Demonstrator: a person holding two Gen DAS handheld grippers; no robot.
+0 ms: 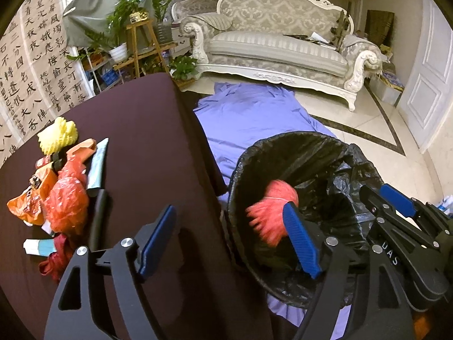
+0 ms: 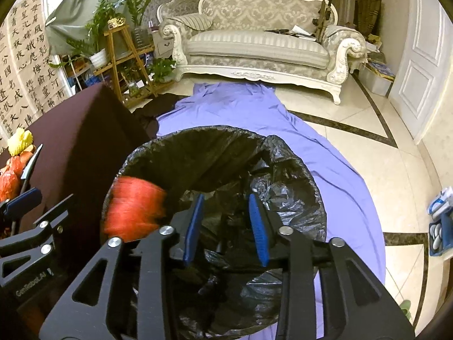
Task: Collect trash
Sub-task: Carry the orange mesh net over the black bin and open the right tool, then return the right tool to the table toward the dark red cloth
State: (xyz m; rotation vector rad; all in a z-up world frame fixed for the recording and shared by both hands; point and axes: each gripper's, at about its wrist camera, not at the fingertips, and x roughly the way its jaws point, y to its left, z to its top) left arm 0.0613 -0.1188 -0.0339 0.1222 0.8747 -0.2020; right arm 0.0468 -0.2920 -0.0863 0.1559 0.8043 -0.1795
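Observation:
A bin lined with a black bag (image 1: 325, 153) stands on a purple sheet beside a dark table (image 1: 136, 130). A pink-red foam net (image 1: 271, 209) is motion-blurred in the bin's mouth, free of my fingers; it also shows in the right wrist view (image 2: 136, 206). My left gripper (image 1: 229, 240) is open, one finger over the table edge, one over the bin. My right gripper (image 2: 226, 221) is open and empty above the bin (image 2: 198, 144). On the table's left lie a yellow foam net (image 1: 58, 134), red and orange bags (image 1: 65, 198), tubes (image 1: 97, 164) and a dark stick (image 1: 97, 215).
The purple sheet (image 2: 339, 170) covers the tiled floor under the bin. A cream sofa (image 1: 283, 45) stands at the far wall, a wooden plant stand (image 1: 138, 48) at the back left, a white door (image 1: 424, 85) at the right. A blue box (image 2: 438, 226) sits on the floor at right.

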